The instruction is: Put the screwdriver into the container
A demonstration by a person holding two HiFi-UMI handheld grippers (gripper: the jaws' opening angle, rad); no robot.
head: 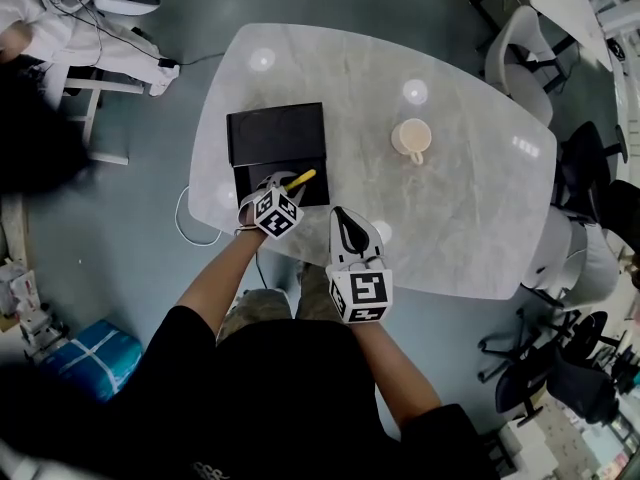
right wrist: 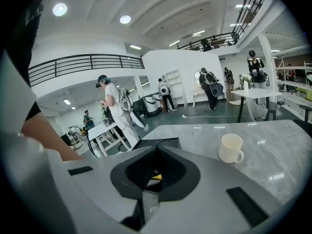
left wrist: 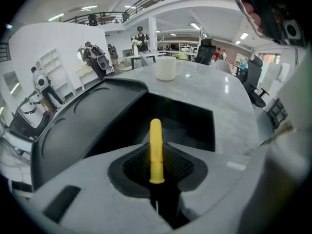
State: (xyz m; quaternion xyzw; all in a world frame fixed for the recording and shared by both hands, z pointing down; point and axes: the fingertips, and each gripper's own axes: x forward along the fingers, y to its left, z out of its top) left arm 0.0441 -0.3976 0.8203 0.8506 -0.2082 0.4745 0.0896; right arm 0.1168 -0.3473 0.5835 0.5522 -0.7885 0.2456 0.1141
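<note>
The yellow-handled screwdriver point(head: 301, 179) sticks out of my left gripper point(head: 283, 190), whose jaws are shut on it. In the left gripper view the handle point(left wrist: 156, 150) points forward between the pads, over the open black container point(left wrist: 195, 116). On the table the container point(head: 248, 182) sits with its lid point(head: 277, 133) folded back beyond it. My right gripper point(head: 346, 218) rests to the right of the box near the table's front edge, jaws together and empty. Its own view point(right wrist: 155, 167) shows a sliver of the yellow handle point(right wrist: 156, 176) through the jaw gap.
A cream mug point(head: 411, 138) stands right of centre on the grey marble table point(head: 470, 208); it also shows as the mug point(left wrist: 167, 68) and the mug point(right wrist: 231, 148). Chairs point(head: 520, 48) ring the table's right side. People stand far off in the hall.
</note>
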